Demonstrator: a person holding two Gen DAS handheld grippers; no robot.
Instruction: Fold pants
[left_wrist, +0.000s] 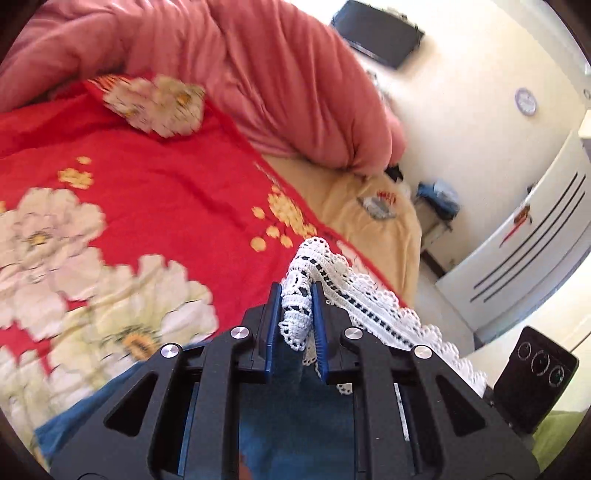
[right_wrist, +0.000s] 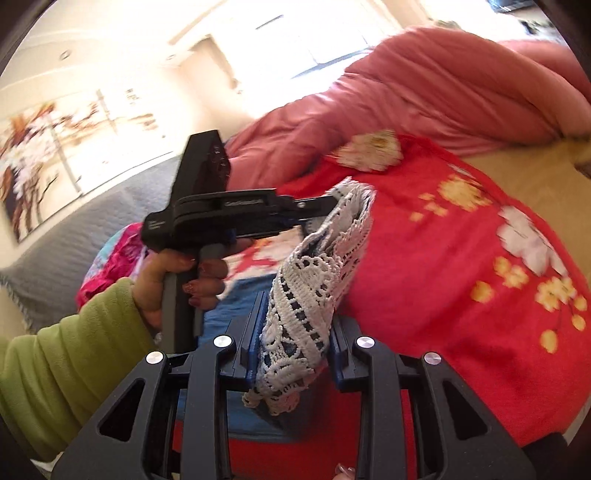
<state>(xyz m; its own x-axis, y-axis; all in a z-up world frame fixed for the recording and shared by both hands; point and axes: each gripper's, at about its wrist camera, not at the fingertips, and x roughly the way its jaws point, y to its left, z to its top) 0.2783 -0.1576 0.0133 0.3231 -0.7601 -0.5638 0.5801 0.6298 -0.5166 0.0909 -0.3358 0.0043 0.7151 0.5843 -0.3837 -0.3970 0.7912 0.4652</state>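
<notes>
Both claws, left claw (left_wrist: 297, 314) and right claw (right_wrist: 295, 325), pinch the blue pants' white lace hem (right_wrist: 314, 280) above the red flowery bedspread (left_wrist: 166, 192). Pulling apart might tear the lace or let it slip out.

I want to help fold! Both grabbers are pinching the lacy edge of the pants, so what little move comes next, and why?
Probably carry the lace hem forward over the bed. The left gripper and right gripper each pinch it, lifted off the red blanket, while the blue pants hang below. Laying that end flat farther on would make the fold.
</notes>
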